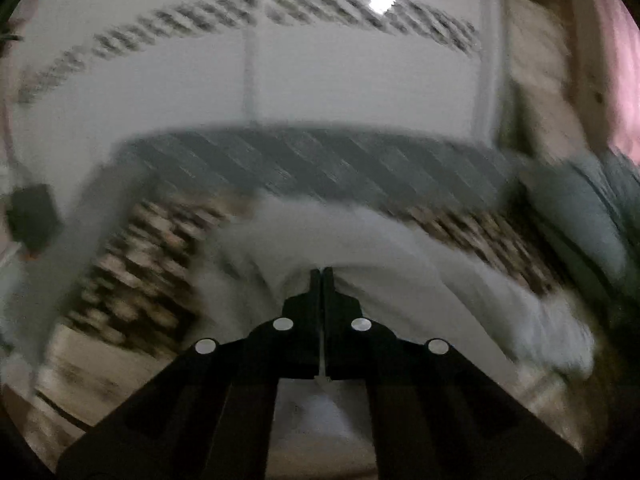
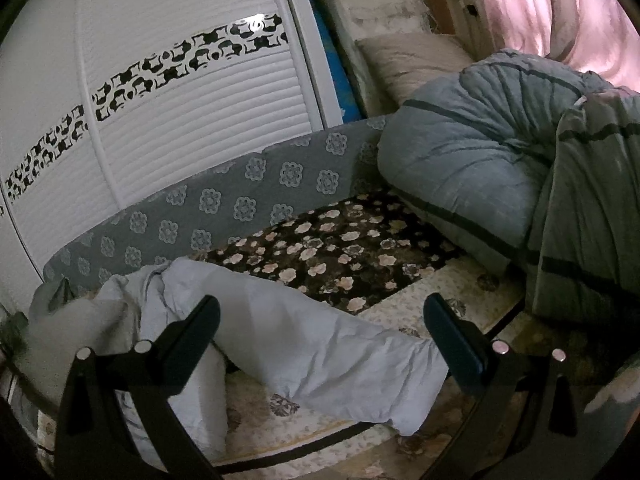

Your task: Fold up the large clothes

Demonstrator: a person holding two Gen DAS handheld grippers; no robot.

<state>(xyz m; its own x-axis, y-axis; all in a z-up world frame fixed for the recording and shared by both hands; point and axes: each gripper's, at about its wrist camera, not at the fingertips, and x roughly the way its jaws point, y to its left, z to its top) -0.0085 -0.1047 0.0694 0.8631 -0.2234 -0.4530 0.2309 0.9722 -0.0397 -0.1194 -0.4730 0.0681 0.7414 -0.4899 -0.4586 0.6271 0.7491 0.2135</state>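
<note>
We see pale garment point(image 2: 304, 344) crumpled on bed point(image 2: 460, 284), near its grey flowered side panel point(image 2: 224, 200) | left gripper point(image 1: 321, 276) pinching garment fold | right gripper point(image 2: 322, 332) spread, straddling garment's free edge | grey duvet point(image 2: 480, 168) beyond, floral bedspread bare between.

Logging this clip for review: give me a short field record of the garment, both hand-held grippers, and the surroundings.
garment: pale blue garment, crumpled, lying on the floral bedspread
left hand-held gripper: jaws shut, pale fabric at the tips; view blurred
right hand-held gripper: jaws open, garment lying between them, not gripped
bedding: grey-blue quilt bunched at the right
background: white wardrobe door; pink curtain
</note>
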